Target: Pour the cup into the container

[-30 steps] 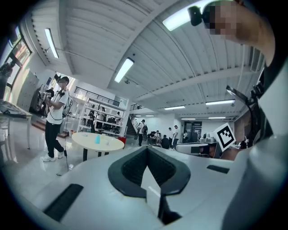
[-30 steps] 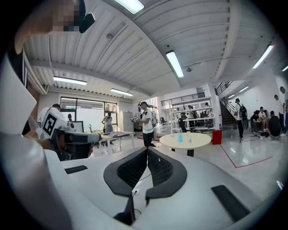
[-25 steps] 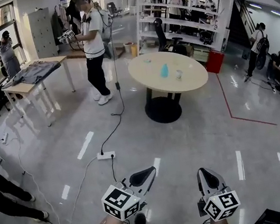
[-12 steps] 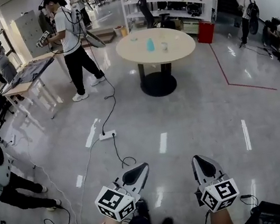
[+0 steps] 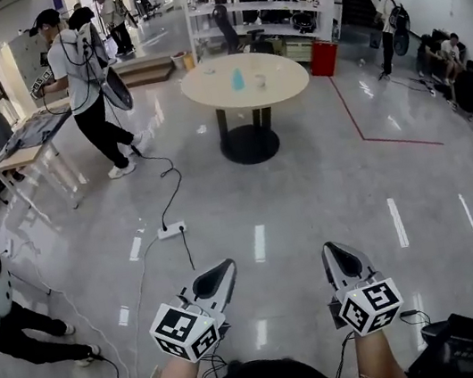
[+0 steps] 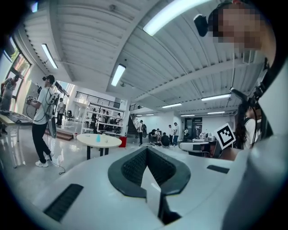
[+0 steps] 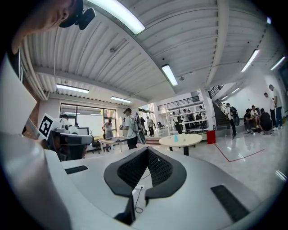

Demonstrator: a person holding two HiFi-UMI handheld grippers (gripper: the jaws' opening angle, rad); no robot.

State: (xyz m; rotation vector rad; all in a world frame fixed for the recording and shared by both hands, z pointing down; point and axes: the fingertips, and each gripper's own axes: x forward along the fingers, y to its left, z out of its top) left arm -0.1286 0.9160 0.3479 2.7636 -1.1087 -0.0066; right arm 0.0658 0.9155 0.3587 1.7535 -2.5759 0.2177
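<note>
A round beige table (image 5: 277, 86) stands far ahead across the glossy floor. On it are a light blue bottle-like container (image 5: 237, 78) and a small pale cup (image 5: 261, 81). Both grippers are held low at the bottom of the head view, far short of the table. My left gripper (image 5: 217, 276) is shut with nothing in it, and so is my right gripper (image 5: 339, 256). In the left gripper view the table (image 6: 110, 141) and blue container (image 6: 97, 138) lie left of the shut left gripper (image 6: 146, 150). In the right gripper view the table (image 7: 189, 140) lies right of the shut right gripper (image 7: 147, 150).
A person with a backpack (image 5: 82, 84) walks at the left, trailing a cable to a power strip (image 5: 171, 230) on the floor. A wooden table (image 5: 25, 144) stands at the far left. A red bin (image 5: 323, 58) and shelves stand behind the round table. Several people sit at the right.
The round table has drawn nearer and shifted left in the head view. The person with the backpack has stepped left. Both grippers stay shut and side by side.
</note>
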